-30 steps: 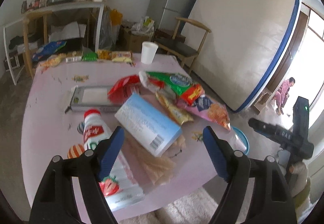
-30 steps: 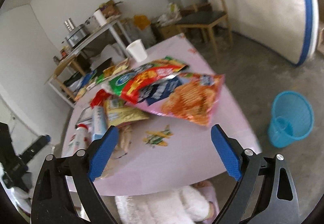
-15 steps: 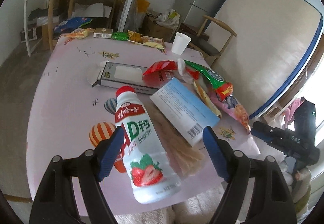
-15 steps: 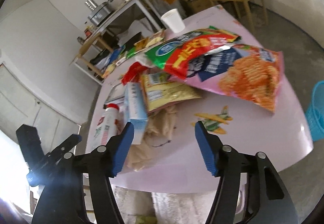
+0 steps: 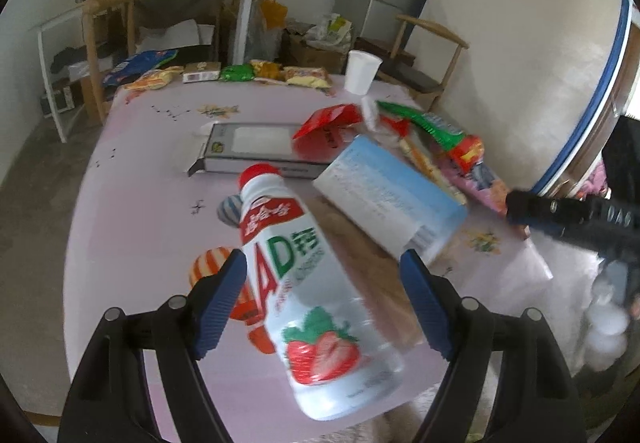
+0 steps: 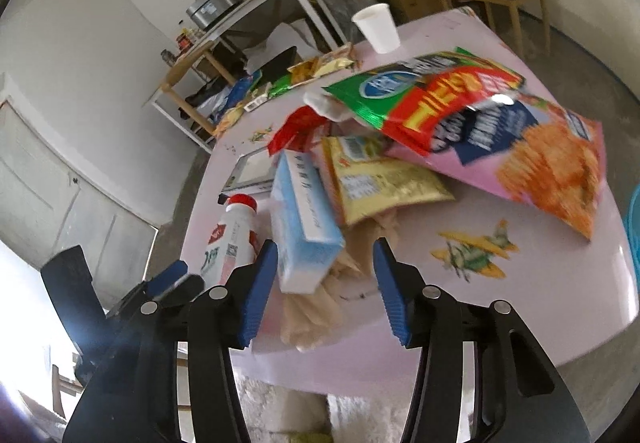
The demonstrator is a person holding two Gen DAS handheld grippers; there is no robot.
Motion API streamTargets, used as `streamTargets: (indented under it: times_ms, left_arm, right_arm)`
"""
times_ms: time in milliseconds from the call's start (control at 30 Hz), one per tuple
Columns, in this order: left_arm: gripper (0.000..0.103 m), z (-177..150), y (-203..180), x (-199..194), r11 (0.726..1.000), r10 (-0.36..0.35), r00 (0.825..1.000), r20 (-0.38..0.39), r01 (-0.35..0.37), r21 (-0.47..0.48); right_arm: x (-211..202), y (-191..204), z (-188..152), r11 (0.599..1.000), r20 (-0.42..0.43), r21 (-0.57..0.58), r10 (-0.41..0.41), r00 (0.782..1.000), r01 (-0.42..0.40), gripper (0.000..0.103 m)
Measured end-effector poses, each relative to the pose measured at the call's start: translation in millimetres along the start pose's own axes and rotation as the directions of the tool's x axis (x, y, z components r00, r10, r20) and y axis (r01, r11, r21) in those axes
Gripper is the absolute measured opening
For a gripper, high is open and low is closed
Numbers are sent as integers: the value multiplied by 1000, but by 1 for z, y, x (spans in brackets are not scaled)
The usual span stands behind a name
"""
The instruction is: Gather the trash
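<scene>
Lying on side near table [image 5: 132, 203] front edge, milk bottle [image 5: 304, 283] has long axis running near-to-far, red cap [image 5: 260, 173] pointing away, base toward camera. Left gripper [image 5: 322, 275] spread wide, blue pads flanking bottle body; contact unclear. Right gripper [image 6: 324, 263] partly open around near end of light-blue box [image 6: 304, 227], not clamped. Beyond: snack bags [image 6: 460, 115], paper cup [image 6: 378, 27].
</scene>
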State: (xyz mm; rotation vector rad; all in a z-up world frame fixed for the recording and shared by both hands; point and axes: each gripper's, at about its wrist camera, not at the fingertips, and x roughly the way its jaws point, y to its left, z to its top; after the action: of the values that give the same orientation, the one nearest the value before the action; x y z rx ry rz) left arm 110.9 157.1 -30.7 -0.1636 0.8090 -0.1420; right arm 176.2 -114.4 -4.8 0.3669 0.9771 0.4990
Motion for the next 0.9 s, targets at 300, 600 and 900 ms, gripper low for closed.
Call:
streamTargets:
  times_ms: [300, 600, 900]
  left_arm:
    - [74, -13, 25, 19, 992, -63, 995, -76, 54, -112]
    - [74, -16, 49, 16, 986, -26, 997, -71, 13, -167]
    - [73, -16, 61, 20, 979, -10, 996, -90, -9, -202]
  right_arm:
    - [40, 12, 7, 994, -75, -50, -96, 993, 92, 51]
    - [53, 20, -3, 992, -120, -66, -118, 986, 111, 38]
    - [29, 47, -10, 963, -15, -208, -178, 984, 171, 36]
